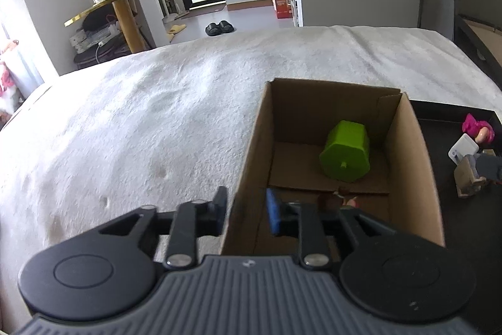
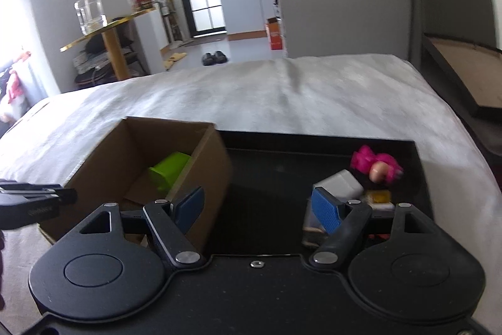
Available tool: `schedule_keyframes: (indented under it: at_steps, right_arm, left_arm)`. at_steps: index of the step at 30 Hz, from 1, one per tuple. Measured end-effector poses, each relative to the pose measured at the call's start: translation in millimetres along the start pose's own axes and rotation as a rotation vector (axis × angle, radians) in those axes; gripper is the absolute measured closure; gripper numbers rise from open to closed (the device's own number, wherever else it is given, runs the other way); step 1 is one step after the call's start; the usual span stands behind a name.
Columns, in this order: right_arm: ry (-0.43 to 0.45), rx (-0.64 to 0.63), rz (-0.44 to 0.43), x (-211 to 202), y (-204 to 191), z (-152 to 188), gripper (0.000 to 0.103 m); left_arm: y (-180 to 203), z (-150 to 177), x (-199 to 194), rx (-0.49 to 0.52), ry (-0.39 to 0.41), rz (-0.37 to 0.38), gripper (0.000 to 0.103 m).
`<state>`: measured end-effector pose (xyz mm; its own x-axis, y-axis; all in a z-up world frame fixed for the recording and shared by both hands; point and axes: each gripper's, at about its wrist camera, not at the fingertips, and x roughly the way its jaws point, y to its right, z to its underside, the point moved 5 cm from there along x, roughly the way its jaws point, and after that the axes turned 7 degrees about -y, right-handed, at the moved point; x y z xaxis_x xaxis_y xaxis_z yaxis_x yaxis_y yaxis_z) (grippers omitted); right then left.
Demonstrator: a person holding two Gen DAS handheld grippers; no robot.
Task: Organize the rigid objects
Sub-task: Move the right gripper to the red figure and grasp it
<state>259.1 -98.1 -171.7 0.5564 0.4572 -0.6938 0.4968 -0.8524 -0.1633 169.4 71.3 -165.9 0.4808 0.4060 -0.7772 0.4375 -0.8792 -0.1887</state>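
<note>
Left gripper [image 1: 246, 212], loosened, straddles the box [image 1: 251, 153] wall; right gripper [image 2: 257, 204], empty and spread, probably next grabs a tray [image 2: 269, 178] toy [image 2: 375, 167] at right.

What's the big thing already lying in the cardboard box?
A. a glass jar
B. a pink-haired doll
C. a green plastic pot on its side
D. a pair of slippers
C: a green pot lies tipped over on the floor of the cardboard box; the pink doll is in the black tray.
</note>
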Motion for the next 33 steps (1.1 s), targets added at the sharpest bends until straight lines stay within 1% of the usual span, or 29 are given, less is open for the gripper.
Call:
schedule_keyframes:
  at_steps: [1,3,4,6,9,21,22,24,25,29,33]
  right_arm:
    - [-0.003,0.006,0.006,0,5,3,0.028]
    - [-0.009,0.013,0.014,0,12,6,0.028]
    - [-0.012,0.016,0.018,0,16,8,0.028]
    - [-0.018,0.032,0.019,0,24,10,0.028]
    - [-0.018,0.048,0.023,-2,34,13,0.028]
    - [-0.037,0.126,0.074,9,78,22,0.03]
    - [-0.034,0.127,0.077,10,81,23,0.032]
    - [-0.043,0.134,0.07,14,86,24,0.052]
    - [-0.053,0.15,0.066,17,90,25,0.055]
    - [-0.054,0.155,0.094,23,101,27,0.056]
    - [-0.068,0.146,0.125,33,107,30,0.054]
  left_arm:
    - [2,-1,0,0.003,0.004,-0.005,0.063]
    - [7,-4,-1,0.019,0.012,-0.018,0.05]
    - [9,-5,-1,0.03,0.015,-0.021,0.048]
    - [11,-7,-1,0.041,0.016,-0.037,0.039]
    - [13,-9,0,0.038,0.009,-0.056,0.034]
    - [42,-16,1,0.095,0.007,-0.085,0.027]
    - [43,-16,1,0.097,0.007,-0.089,0.027]
    - [45,-15,1,0.1,0.004,-0.096,0.027]
    - [46,-15,1,0.101,0.0,-0.102,0.027]
    - [48,-14,3,0.099,-0.008,-0.115,0.027]
    - [52,-15,5,0.112,-0.008,-0.123,0.027]
